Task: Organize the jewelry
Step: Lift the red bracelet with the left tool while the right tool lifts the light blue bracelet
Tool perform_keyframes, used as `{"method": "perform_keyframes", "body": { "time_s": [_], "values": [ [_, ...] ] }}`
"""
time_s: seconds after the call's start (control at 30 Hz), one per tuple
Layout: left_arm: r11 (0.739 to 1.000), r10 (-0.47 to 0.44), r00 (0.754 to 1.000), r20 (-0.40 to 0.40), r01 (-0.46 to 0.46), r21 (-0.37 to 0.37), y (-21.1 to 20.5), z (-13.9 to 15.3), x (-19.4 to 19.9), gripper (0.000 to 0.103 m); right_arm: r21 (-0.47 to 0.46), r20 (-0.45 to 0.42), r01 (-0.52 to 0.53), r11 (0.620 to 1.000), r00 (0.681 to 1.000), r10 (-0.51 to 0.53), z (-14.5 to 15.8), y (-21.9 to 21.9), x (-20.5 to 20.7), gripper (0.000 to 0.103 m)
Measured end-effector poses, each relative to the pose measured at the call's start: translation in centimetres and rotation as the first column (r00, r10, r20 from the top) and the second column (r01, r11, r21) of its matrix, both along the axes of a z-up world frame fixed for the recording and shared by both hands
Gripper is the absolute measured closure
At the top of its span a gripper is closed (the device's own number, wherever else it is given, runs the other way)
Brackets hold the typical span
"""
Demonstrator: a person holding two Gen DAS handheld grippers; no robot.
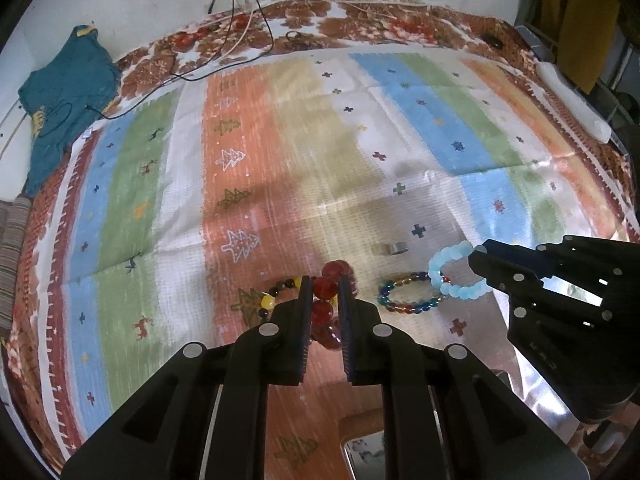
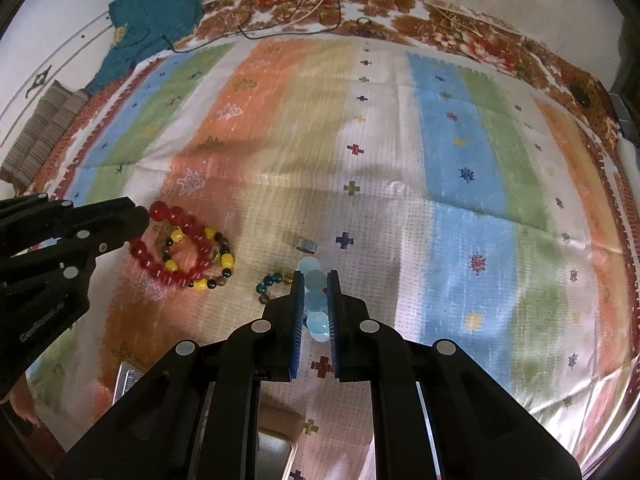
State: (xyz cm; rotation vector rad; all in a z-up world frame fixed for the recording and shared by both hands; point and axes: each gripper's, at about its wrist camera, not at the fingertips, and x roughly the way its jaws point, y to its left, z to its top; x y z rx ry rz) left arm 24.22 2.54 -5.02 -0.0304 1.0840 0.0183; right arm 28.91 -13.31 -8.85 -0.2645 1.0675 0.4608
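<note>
Bracelets are the job here, one in each tool, and the step looks like lifting both off the bed to wherever they get sorted. On the left, the left tool (image 1: 325, 292) has its fingers drawn in narrow around the red bracelet (image 2: 176, 246), pinching one side of the loop; in the right view the rest of that loop lies on the mat (image 1: 280, 128), over a yellow-and-black bracelet (image 2: 208, 258). To do this well I would raise the red one slowly and straight, since the two seem tangled and the lower one may drag along. Near the middle lie a multicolour bracelet (image 1: 408, 294) and, just beyond it, a small ring (image 1: 394, 249), both loose on the mat. On the right, the right tool (image 2: 316, 300) is likewise nearly closed, gripping the blue bracelet (image 1: 456, 270), whose free arc overlaps the multicolour one's edge. Round beads could slip, so a steady grip matters. Whether either bracelet is clear of the mat I cannot tell.
</note>
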Motion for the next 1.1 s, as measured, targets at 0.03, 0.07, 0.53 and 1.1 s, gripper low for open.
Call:
{"method": "perform_keyframes", "body": {
  "time_s": [0.03,0.07,0.53,1.1],
  "values": [
    [1.000,0.001,1.000,0.004,-0.001,-0.003,0.0,0.1,-0.1,0.091,0.003,0.004,0.002,1.000,1.000,-0.002,0.1,-0.1,-0.1,0.091],
    [1.000,0.003,1.000,0.008,-0.003,-0.005,0.1,0.3,-0.3,0.091,0.005,0.007,0.004,1.000,1.000,-0.004,0.2,-0.2,-0.2,0.091],
    [0.999,0.024,0.997,0.067,-0.021,-0.045,0.4,2.6,-2.9,0.091,0.041,0.049,0.009,0.999,0.999,-0.011,1.9,-1.0,-2.4,0.091],
    [0.998,0.010,0.989,0.149,0.000,-0.067,-0.5,5.3,-7.2,0.091,0.072,0.113,-0.019,0.997,0.994,0.011,4.1,-1.6,-6.0,0.091]
  ]
}}
